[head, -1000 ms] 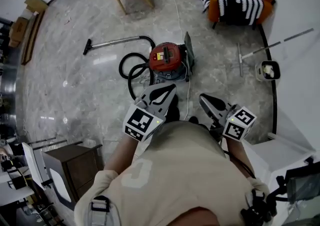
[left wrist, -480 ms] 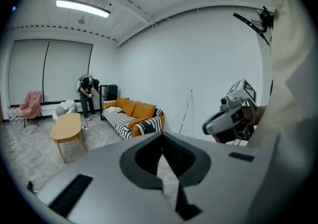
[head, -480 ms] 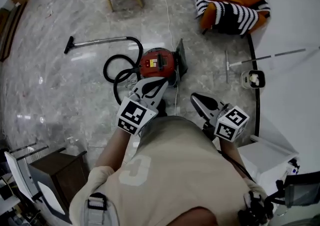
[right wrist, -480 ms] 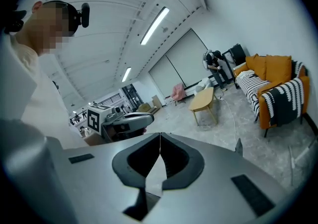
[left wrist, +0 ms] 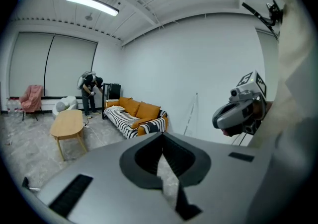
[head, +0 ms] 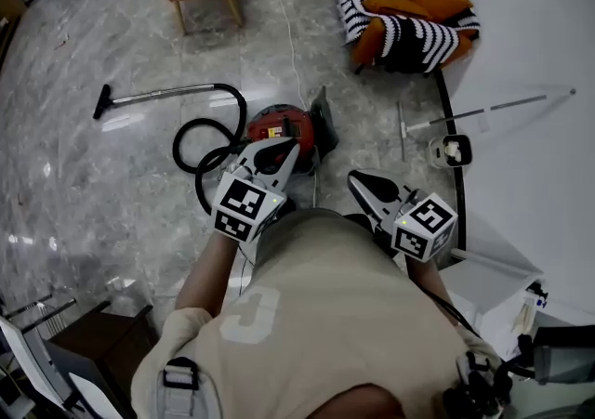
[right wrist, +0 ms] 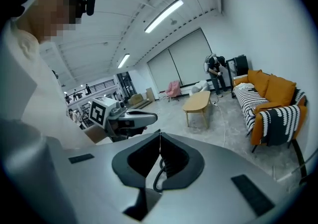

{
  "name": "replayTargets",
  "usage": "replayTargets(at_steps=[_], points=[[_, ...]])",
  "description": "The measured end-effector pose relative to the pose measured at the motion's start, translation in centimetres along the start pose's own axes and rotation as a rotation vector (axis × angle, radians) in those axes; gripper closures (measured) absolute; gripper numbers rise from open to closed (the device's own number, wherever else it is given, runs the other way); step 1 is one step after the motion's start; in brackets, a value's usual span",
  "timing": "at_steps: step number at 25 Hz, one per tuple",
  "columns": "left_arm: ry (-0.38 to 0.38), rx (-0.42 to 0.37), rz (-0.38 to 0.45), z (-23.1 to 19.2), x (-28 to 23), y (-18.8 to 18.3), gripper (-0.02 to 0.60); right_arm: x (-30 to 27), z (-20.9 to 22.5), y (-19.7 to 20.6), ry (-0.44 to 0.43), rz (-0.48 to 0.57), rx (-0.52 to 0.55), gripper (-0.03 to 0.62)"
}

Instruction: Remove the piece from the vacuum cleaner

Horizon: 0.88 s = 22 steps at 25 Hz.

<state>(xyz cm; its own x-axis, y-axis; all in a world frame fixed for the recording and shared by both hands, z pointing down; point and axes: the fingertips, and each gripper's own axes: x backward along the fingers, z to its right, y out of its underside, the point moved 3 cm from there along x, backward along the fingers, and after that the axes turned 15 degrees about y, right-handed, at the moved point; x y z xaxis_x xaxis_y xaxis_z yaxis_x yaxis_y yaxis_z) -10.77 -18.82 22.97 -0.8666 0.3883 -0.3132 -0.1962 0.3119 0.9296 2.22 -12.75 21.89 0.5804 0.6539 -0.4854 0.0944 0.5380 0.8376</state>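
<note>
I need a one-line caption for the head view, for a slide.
Left gripper and right gripper, both shut and empty, near the red vacuum cleaner on the grey floor.

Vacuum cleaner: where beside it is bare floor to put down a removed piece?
Bare floor lies between the vacuum cleaner and the mop bucket, and left of the hose. It is crowded where the hose coils.

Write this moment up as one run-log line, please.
left gripper: shut, empty | right gripper: shut, empty | vacuum cleaner: on floor ahead, untouched | task: not yet begun
</note>
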Motion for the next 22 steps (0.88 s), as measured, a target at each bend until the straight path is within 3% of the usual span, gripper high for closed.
replayTargets(at_steps=[3,12,22], points=[[-0.025,0.048,0.004,-1.2,0.8,0.6,0.580,-1.5,-0.6,-0.9,-0.024,-0.016,0.033,0.591],[-0.118,0.093,-0.029,-1.5,5.4,3.2,0.580,-4.6,-4.6,-1.3,-0.120,-0.079,0.128,0.591],[-0.191,0.126,-0.096,-4.4,1.0,2.1,0.580,-8.9,0.8,-3.1,-0.253,-0.139,0.129,0.591]])
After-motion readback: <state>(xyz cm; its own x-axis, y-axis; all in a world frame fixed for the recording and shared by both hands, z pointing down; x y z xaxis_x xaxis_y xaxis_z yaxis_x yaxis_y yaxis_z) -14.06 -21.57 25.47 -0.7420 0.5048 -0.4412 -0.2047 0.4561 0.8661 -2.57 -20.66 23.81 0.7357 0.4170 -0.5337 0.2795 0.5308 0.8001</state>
